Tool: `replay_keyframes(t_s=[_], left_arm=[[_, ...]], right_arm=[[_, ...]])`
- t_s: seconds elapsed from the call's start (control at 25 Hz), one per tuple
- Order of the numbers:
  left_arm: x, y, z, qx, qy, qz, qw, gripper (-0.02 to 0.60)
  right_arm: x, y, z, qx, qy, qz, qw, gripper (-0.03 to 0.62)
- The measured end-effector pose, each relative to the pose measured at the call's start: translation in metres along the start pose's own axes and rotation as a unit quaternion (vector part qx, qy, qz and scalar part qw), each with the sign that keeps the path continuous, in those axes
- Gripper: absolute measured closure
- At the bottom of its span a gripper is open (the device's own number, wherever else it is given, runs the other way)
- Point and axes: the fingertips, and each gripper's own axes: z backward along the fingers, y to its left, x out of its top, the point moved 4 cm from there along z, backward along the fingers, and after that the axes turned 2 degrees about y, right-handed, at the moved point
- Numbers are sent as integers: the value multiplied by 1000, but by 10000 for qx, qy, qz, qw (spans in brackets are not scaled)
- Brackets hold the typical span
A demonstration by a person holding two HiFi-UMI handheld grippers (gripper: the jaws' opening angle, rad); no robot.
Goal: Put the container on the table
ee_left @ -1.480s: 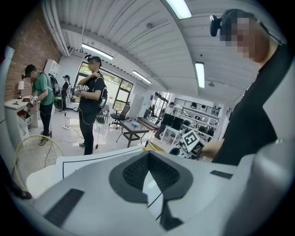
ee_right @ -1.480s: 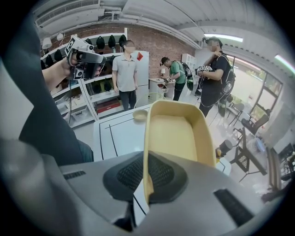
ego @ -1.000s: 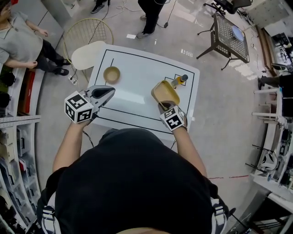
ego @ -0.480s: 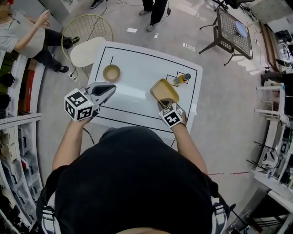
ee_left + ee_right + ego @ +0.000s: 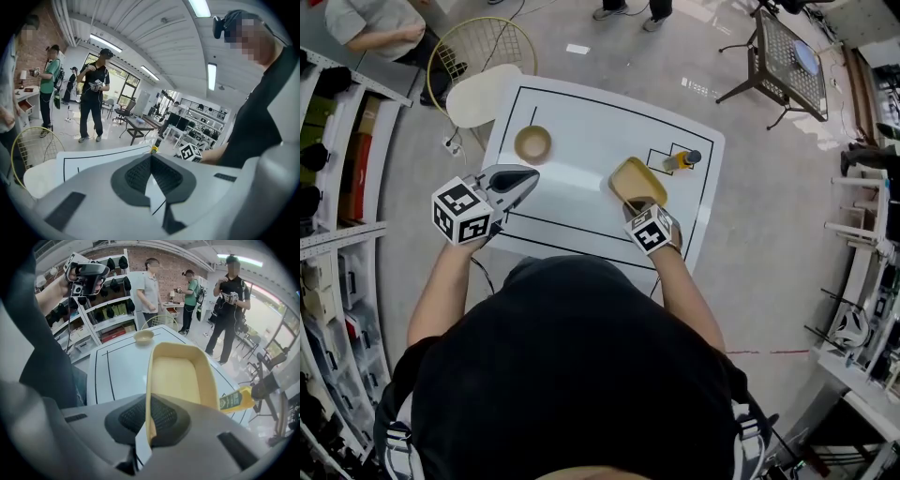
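**Container at the table, not yet released**

Head view: your right gripper (image 5: 636,206) holds the yellow container (image 5: 638,180) low over the white table (image 5: 581,122), near the bottle (image 5: 679,160); this looks like the setting-down step; next, seat it flat, then let go.
Left gripper view: your left gripper (image 5: 151,157) is clenched on nothing.
Right gripper view: the jaws pinch the container's rim; the bottle's green label is too small to read.

container (image 5: 639,184): yellow | table (image 5: 581,150): white, black lines | bowl (image 5: 532,144): tan | bottle (image 5: 677,161): yellow, dark cap
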Motion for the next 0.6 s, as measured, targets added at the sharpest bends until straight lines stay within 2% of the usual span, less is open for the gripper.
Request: replay_keyframes(t_s=[0.6], left_arm=[[-5,23,-5,-31,113,141,9998,575]], right_arm=[[8,-3,-40,134,175,72,9997,585]])
